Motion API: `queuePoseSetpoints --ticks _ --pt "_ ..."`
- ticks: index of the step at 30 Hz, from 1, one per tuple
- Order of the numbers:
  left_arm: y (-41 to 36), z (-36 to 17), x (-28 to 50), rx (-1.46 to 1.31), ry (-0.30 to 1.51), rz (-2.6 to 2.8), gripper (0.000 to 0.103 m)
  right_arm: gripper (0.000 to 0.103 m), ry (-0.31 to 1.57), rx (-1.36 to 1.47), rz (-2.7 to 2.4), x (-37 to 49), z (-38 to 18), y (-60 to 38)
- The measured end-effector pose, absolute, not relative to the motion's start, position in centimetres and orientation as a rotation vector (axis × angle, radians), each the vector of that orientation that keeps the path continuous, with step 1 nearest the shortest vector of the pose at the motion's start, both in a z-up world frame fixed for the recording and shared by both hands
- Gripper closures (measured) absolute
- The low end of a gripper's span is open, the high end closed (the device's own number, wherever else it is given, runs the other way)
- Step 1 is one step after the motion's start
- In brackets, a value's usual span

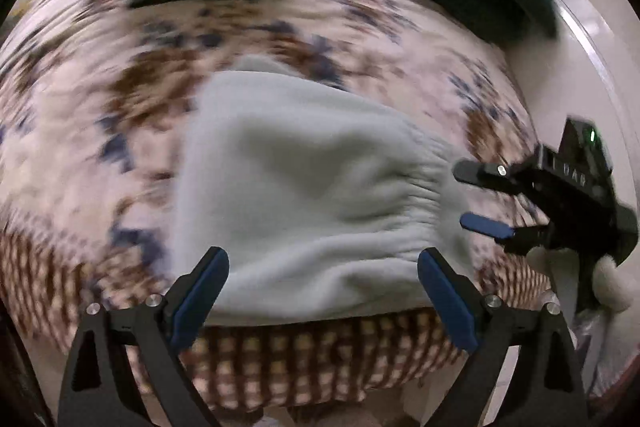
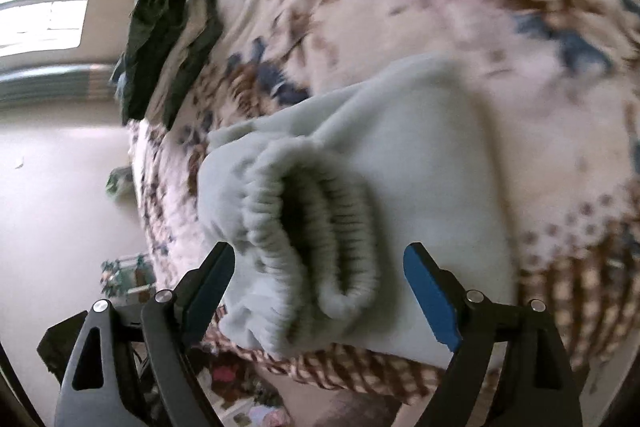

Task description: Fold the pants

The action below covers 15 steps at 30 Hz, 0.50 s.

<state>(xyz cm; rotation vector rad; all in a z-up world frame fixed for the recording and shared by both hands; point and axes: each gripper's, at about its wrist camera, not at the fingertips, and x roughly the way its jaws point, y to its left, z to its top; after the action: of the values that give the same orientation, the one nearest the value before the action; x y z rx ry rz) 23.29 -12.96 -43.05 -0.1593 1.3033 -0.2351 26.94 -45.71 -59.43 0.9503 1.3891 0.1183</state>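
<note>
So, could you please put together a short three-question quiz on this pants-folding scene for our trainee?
1. True or false: the left gripper is shut on the pale pants.
2. Which end of the pants faces the right gripper: A) elastic waistband, B) leg cuffs?
3. What lies on the far part of the patterned bedspread?

Key: 1 false, both grippers are open. 2 A. 3 a stack of dark folded clothes.

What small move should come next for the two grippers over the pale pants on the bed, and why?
Probably lift both away. The pale pants already lie as a compact bundle, waistband doubled at one end, on the floral bedspread. The left gripper and right gripper stand open, gripping nothing.
</note>
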Motion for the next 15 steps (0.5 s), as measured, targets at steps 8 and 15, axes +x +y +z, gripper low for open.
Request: queuePoseSetpoints --ticks 8,15 --pt "-2.5 -46.4 25.3 -0.286 1.338 0.029 0.007 0.011 1.53 0.828 0.149 29.2 -64.9 -41.9" --pt "-1.1 -49.3 26.4 -0.359 1.395 0.04 0.007 0.05 1.484 0.993 0.195 30.1 -66.0 -42.0"
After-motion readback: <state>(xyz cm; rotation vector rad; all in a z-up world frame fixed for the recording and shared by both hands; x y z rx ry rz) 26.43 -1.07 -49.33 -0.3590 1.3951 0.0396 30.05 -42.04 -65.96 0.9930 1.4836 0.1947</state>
